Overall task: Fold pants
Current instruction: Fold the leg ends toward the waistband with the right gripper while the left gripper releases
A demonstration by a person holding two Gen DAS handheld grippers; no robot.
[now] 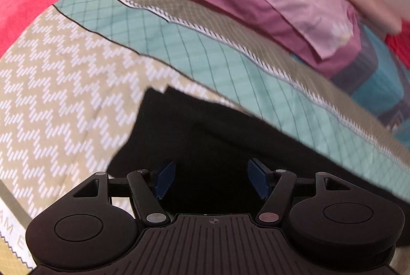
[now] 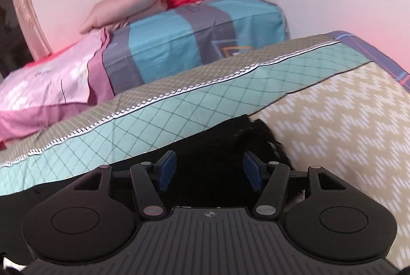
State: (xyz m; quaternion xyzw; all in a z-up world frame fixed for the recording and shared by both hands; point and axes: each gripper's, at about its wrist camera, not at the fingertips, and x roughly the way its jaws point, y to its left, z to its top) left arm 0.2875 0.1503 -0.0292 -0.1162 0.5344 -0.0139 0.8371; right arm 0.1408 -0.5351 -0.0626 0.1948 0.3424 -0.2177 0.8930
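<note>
Your left hand-held gripper (image 1: 211, 179) and right hand-held gripper (image 2: 210, 171) both sit spread wide over the black pants (image 1: 205, 131) on the bed (image 1: 64, 70).

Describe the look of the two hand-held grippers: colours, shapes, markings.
The left hand-held gripper and right hand-held gripper look alike: matte black bodies with a ribbed centre plate bearing a small crosshair mark, round housings on either side, angled black link arms with silver and pinkish pivot pins, and flat dark blue finger pads. No cables or sleeves show.

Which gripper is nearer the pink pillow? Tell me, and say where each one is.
Cannot tell. Both the left gripper and the right gripper hover open over the black pants, with the pink pillow well beyond across the patterned bedspread.
</note>
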